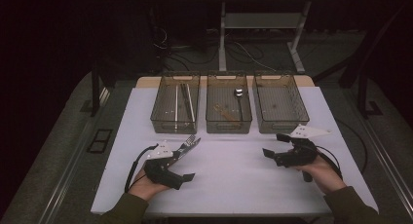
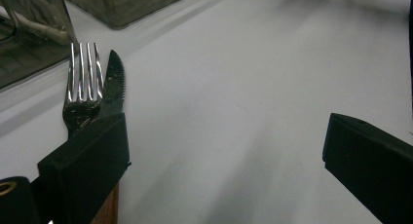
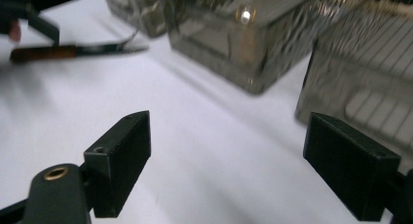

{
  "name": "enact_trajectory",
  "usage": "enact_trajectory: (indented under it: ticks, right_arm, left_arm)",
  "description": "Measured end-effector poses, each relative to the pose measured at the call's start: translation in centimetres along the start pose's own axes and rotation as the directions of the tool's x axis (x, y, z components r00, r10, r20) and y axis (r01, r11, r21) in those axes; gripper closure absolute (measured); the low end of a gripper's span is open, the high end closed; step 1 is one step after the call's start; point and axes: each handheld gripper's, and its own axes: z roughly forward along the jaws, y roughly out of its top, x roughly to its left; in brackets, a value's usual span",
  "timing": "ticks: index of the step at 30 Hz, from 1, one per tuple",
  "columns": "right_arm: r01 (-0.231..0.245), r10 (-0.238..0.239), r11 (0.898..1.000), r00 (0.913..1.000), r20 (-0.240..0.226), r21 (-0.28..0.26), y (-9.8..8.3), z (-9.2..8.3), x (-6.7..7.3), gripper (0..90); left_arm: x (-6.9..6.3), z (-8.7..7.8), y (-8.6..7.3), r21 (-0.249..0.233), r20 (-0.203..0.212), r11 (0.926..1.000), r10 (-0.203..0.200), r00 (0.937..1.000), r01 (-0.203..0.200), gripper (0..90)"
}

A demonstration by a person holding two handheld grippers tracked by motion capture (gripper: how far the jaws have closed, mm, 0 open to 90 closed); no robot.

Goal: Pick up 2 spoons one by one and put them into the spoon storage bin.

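Far left, on the white desk (image 1: 234,185): left gripper (image 2: 224,136), jaws released and wide apart, nothing clamped. Just off its left jaw, fork (image 2: 84,87) and knife (image 2: 114,83) flat on the desk, side by side and touching, tips toward the left bin (image 1: 155,112). Wooden knife handle partly under that jaw.

Further back: middle bin (image 1: 210,118) with a spoon (image 1: 238,93); right bin (image 1: 282,107) apparently bare.

Right: right gripper (image 1: 275,145) low over the desk before the right bin, jaws spread, empty.

Likely step: pick-up of one piece for sorting. For a clean grasp:
- shift left to centre the jaws on a single handle
- separate fork from knife first, or risk lifting both
- close across the narrow width, low on the desk, then lift level
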Motion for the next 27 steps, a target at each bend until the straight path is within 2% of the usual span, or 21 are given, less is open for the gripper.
enact_trajectory:
  ticks: [6, 9, 14, 21, 24, 27]
  right_arm:
    - [0.005, -0.005, 1.0, 1.0, 0.004, -0.015, -1.9, -1.3, 0.0, 17.2]
    - [0.001, -0.001, 0.999, 1.0, -0.001, -0.038, -2.7, -2.2, 0.1, 17.2]
    - [0.006, -0.006, 1.0, 1.0, -0.006, -0.017, -4.0, -3.0, 0.7, 17.2]
    - [0.046, -0.046, 0.999, 0.9983, -0.035, 0.02, -4.4, -2.7, 1.6, 17.3]
    - [0.055, -0.053, 0.998, 0.9975, -0.047, 0.033, -4.5, -2.3, 1.7, 17.3]
    - [0.062, -0.06, 0.997, 0.9969, -0.051, 0.036, -4.5, -2.1, 1.7, 17.3]
  left_arm:
    - [0.1, -0.2, 0.0, 0.004, -0.019, 1.0, -0.001, 0.9998, 0.001, 4.6]
    - [0.2, -0.5, 0.1, 0.002, -0.038, 1.0, -0.006, 0.9992, 0.006, 9.5]
    - [0.5, -0.9, 0.3, -0.007, -0.071, 0.9999, -0.011, 0.9974, 0.011, 17.6]
    - [1.5, -1.7, 0.4, 0.012, -0.097, 0.9999, -0.006, 0.9952, 0.007, 39.7]
    - [2.1, -2.0, 0.4, 0.018, -0.11, 0.9996, -0.02, 0.9937, 0.023, 48.9]
    - [2.7, -2.3, 0.3, 0.041, -0.145, 0.9989, -0.017, 0.9894, 0.023, 56.3]
